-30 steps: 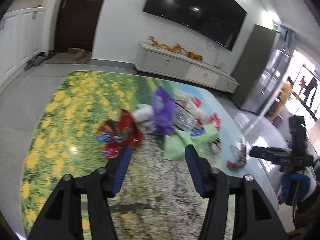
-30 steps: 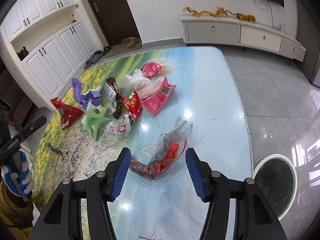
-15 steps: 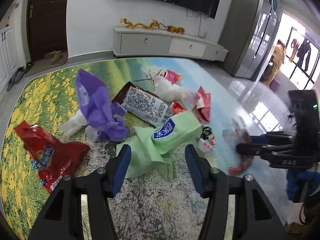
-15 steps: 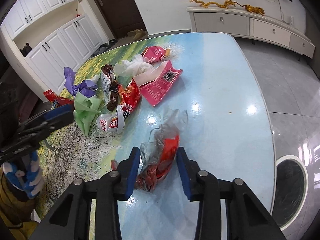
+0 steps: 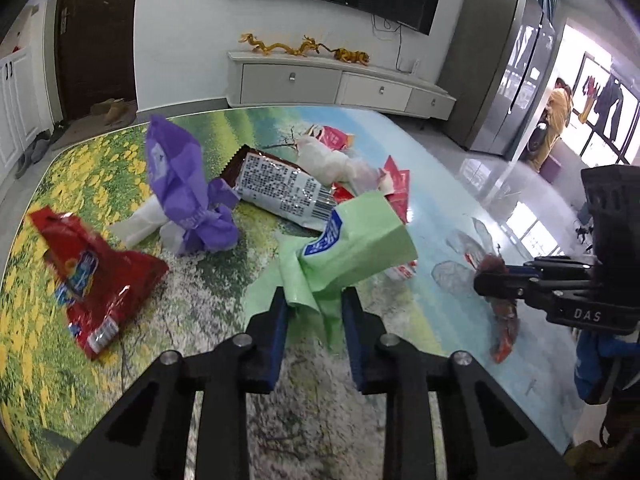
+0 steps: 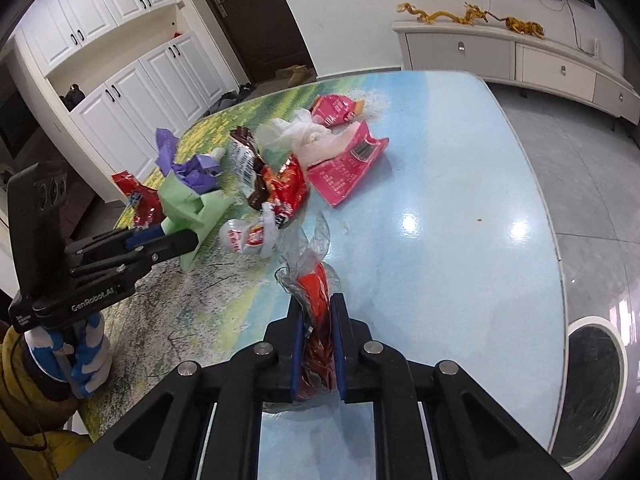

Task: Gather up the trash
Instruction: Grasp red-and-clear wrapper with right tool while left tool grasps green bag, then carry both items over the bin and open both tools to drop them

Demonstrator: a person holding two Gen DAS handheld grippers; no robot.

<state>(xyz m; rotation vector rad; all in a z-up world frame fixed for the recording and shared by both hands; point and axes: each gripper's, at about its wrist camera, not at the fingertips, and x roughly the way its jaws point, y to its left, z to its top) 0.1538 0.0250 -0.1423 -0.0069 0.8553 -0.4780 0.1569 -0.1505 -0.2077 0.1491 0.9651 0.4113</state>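
My left gripper (image 5: 314,300) is shut on a crumpled green wrapper (image 5: 352,244), which also shows in the right wrist view (image 6: 192,204). My right gripper (image 6: 316,312) is shut on a clear and red plastic wrapper (image 6: 314,284), seen from the side in the left wrist view (image 5: 502,312). More trash lies on the table: a red snack bag (image 5: 92,276), a purple wrapper (image 5: 184,188), a silver-brown packet (image 5: 280,188), a pink packet (image 6: 348,164) and a white wad (image 6: 300,136).
The table (image 6: 460,248) has a glossy landscape print and a rounded far edge. A round black bin (image 6: 592,384) stands on the floor at the right. A white TV cabinet (image 5: 320,84) lines the far wall. White cupboards (image 6: 132,96) stand at the left.
Both grippers have closed: the left on the green wrapper, the right on the clear and red wrapper. Both moved forward onto their pieces.
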